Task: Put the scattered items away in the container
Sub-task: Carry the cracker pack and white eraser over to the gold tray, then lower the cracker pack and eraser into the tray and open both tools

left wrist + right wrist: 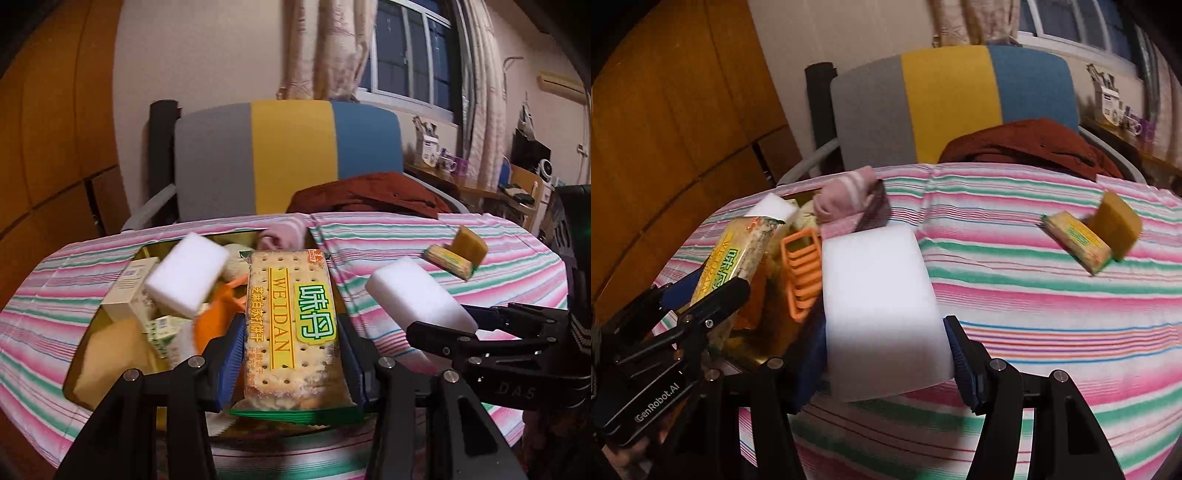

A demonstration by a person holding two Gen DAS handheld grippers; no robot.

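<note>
Behind my striped tablecloth [369, 236] I see 1 chair [288, 155] with 3 backrest bands: grey, yellow, blue. A rust-brown garment [369, 195] lies heaped on its seat. Farther back are a curtained window [410, 48], wooden panelling [55, 147] and a cluttered side desk [461, 177].

Items mid-tidy, container part full

Cracker pack [291, 325] clamped over container [92, 373]; white sponge [882, 314] gripped beside it; small cracker pack [1078, 242] and yellow sponge [1117, 225] touching on cloth.

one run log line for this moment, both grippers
left gripper: shut on clear-wrapped cracker packet over container | right gripper: shut on white foam sponge block | table: small cracker pack, yellow sponge
</note>
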